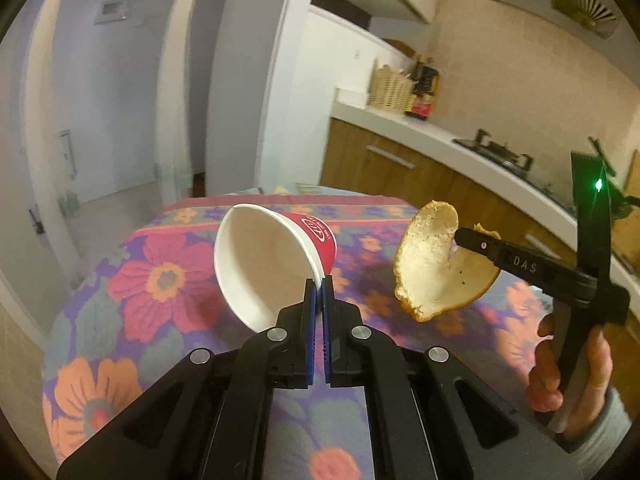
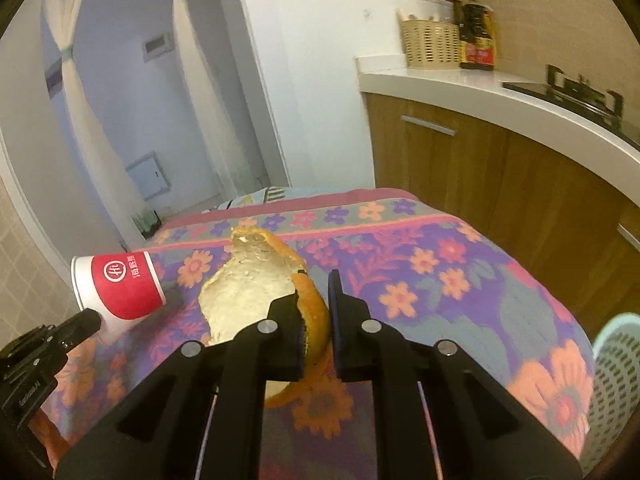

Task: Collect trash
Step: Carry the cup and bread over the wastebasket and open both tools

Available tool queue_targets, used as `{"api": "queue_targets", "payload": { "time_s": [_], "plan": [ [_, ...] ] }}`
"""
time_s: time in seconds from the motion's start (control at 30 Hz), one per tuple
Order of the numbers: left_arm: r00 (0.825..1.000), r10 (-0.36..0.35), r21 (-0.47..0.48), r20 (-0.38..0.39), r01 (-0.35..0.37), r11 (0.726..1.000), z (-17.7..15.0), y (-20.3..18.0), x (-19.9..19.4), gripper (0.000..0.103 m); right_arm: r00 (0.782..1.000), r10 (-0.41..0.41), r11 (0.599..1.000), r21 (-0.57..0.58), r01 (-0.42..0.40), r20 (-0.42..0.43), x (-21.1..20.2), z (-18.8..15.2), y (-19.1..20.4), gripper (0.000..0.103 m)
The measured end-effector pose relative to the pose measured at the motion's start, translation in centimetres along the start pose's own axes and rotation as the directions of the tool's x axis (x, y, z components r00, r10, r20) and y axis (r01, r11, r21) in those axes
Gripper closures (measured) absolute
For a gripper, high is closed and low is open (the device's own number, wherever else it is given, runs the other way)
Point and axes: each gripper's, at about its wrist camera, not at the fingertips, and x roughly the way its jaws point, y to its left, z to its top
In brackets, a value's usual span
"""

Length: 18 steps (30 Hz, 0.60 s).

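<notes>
The left gripper (image 1: 319,280) pinches a paper cup's (image 1: 272,256) rim; right of it, the right gripper (image 1: 466,236) holds orange peel (image 1: 432,276) above the flowered tablecloth (image 1: 168,280).

Red-and-white paper cup (image 1: 272,256): smooth, matt inside. Orange peel piece (image 1: 436,268): pale pith, rough and fibrous. Flowered purple tablecloth (image 2: 460,264): matt woven cloth. Brown wooden cabinet fronts (image 2: 500,176), metal handles

Both views look forward and downward along a gripper's fingers, close above a floral tablecloth (image 1: 168,280), toward a kitchen counter (image 1: 420,128) and doorway. The left wrist view takes in the right gripper (image 1: 466,236) at its right edge; the right wrist view takes in the left gripper (image 2: 90,316) at lower left. Shared: paper cup (image 1: 264,264), orange peel (image 1: 436,268), wicker basket (image 2: 430,42).
</notes>
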Motion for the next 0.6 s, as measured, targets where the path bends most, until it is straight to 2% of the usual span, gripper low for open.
{"api": "queue_targets", "payload": {
  "time_s": [0.13,0.33,0.47,0.6],
  "plan": [
    [0.998,-0.053,0.014,0.022,0.052,0.999,-0.2,-1.9,-1.5,0.102,0.999,-0.016,0.999,0.038,0.014,0.039,-3.5,-1.2,-1.9,0.095],
    [0.990,-0.140,0.086,0.031,0.137,0.987,-0.2,-6.8,-2.2,0.102,0.991,-0.090,0.995,0.060,0.085,0.098,-8.9,-2.6,-4.9,0.095],
    [0.979,-0.200,0.162,0.027,0.193,0.968,0.0,-11.6,-2.1,0.102,0.970,-0.211,0.977,0.070,0.204,0.121,-12.4,-4.0,-7.2,0.095],
    [0.967,-0.251,0.227,0.034,0.237,0.944,0.3,-16.4,-2.1,0.102,0.950,-0.288,0.955,0.104,0.276,0.119,-14.7,-5.1,-10.0,0.095]
  ]
}}
